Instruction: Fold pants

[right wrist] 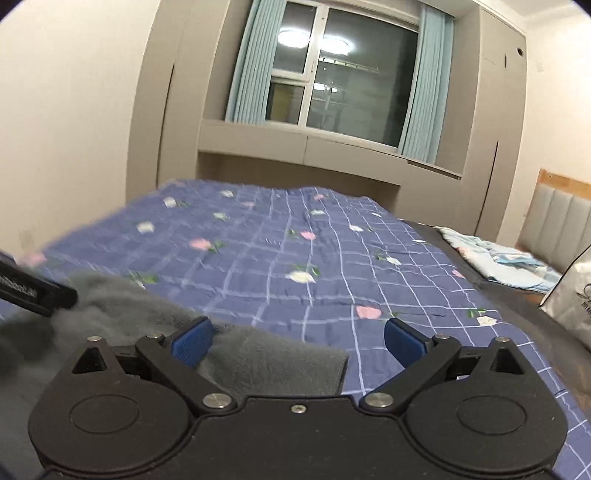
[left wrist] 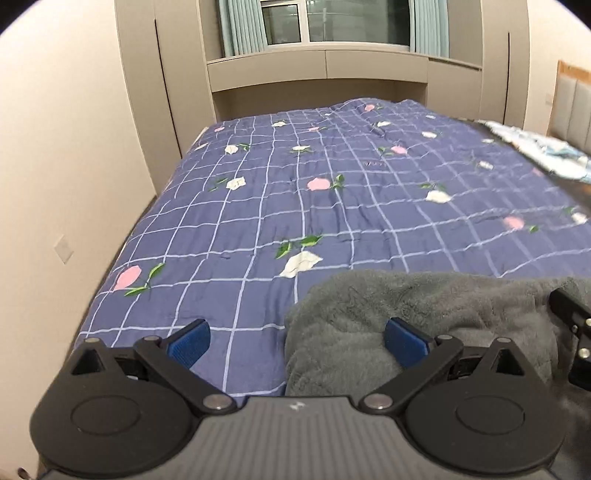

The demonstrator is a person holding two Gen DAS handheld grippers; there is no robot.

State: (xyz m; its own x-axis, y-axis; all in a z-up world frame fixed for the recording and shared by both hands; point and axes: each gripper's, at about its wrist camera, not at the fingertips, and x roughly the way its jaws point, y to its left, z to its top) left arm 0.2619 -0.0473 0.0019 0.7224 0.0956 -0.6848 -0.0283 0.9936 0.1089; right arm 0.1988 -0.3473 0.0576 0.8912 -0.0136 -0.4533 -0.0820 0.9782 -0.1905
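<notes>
left wrist view: left tongs [left wrist: 297,345] spread wide, nothing clamped. left blue pad [left wrist: 188,345] sits over bare quilt, right blue pad [left wrist: 404,347] sits over the grey fleece. pants [left wrist: 417,321] are a fuzzy grey heap in the lower right of the frame, lying on the bed; their left edge falls between the two pads, but neither pad looks to be pressing on the fabric. quilt [left wrist: 295,199] is blue with a pale grid and pink/white flowers, fills the middle of the frame. a black piece of the right tongs [left wrist: 572,325] pokes in at the right edge, over the pants. light blue folded cloth [left wrist: 539,147] at upper right, near the padded headboard [left wrist: 569,99]. window [left wrist: 317,20] with curtains at top centre, beige cabinets under it.

right wrist view: right tongs [right wrist: 297,345] also spread wide, holding nothing. left pad [right wrist: 192,345] is over the grey fleece, right pad [right wrist: 404,343] over bare quilt [right wrist: 295,258]. pants [right wrist: 258,362] sit in the lower left of the frame, with a squared edge ending between the pads. black bar of the left tongs [right wrist: 33,290] enters from the left edge, over the far part of the pants. light blue cloth [right wrist: 498,258] at right, white plastic bag [right wrist: 569,291] at the far right edge. left side of the frame is motion blurred.
</notes>
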